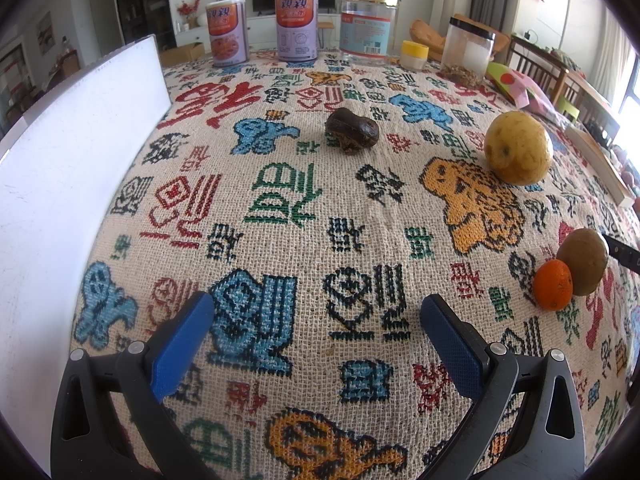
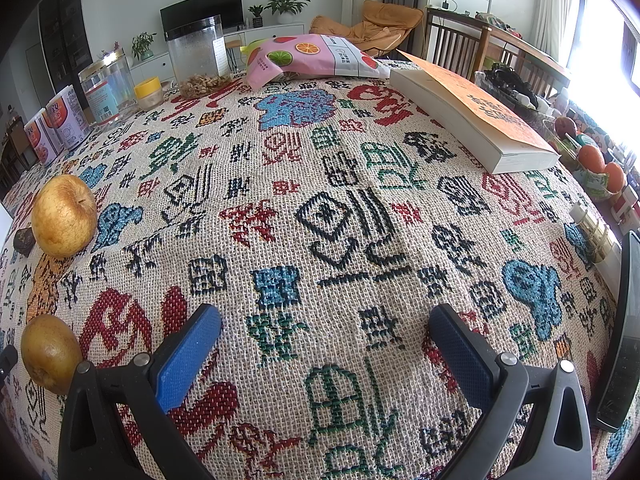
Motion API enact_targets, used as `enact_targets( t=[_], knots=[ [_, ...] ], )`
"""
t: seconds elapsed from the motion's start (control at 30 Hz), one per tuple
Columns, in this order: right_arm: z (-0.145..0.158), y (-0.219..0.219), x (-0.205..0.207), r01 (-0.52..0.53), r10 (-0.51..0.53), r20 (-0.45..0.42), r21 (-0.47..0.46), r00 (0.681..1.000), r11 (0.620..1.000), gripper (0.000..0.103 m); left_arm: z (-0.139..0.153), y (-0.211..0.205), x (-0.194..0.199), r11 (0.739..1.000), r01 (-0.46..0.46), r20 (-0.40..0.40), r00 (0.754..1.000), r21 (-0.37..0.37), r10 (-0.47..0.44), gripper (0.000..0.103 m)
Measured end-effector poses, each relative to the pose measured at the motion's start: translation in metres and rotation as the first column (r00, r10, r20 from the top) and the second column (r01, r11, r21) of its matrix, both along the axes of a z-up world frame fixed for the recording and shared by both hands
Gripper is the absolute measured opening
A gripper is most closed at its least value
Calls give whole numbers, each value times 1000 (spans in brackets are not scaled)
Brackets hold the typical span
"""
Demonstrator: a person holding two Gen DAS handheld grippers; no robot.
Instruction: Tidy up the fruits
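Note:
On the patterned tablecloth, the left wrist view shows a dark wrinkled fruit [image 1: 352, 131] in the middle, a yellow apple [image 1: 518, 147] to its right, and a small orange [image 1: 553, 285] touching a brown kiwi-like fruit [image 1: 583, 267] at the right edge. My left gripper [image 1: 316, 338] hovers open over bare cloth, well short of all of them. In the right wrist view the yellow apple [image 2: 64, 216] and the brown fruit [image 2: 50, 354] lie at the far left, with the dark fruit [image 2: 25, 242] peeking out behind the apple. My right gripper [image 2: 325, 344] is open and holds nothing.
A white board [image 1: 72, 168] stands along the left side. Two cans [image 1: 297, 26], a glass jar [image 1: 366, 24], a yellow-lidded jar [image 1: 415, 54] and a clear canister [image 1: 469, 54] line the far edge. A book [image 2: 472, 116], a pink snack bag [image 2: 312, 58] and a dark tablet [image 2: 624, 332] lie to the right.

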State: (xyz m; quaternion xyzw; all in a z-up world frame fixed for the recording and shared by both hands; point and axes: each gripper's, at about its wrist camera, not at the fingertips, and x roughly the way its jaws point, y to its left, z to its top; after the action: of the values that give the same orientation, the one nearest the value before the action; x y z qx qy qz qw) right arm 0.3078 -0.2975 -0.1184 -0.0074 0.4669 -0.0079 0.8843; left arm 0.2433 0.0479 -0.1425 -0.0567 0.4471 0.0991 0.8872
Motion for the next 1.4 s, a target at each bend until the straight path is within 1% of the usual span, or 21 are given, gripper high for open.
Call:
enact_targets(
  t=[0.9, 1.23, 1.4],
  knots=[
    [0, 1, 1, -1, 1, 0, 0, 1000, 1000, 103, 0, 0, 0, 1000, 0, 0, 1000, 0, 0, 102],
    [0, 1, 0, -1, 1, 0, 1, 1000, 1000, 103, 1, 1, -1, 1000, 1, 8, 1000, -15, -1, 102],
    [0, 0, 0, -1, 1, 0, 1, 1000, 1000, 103, 0, 0, 0, 1000, 0, 0, 1000, 0, 0, 102]
  ],
)
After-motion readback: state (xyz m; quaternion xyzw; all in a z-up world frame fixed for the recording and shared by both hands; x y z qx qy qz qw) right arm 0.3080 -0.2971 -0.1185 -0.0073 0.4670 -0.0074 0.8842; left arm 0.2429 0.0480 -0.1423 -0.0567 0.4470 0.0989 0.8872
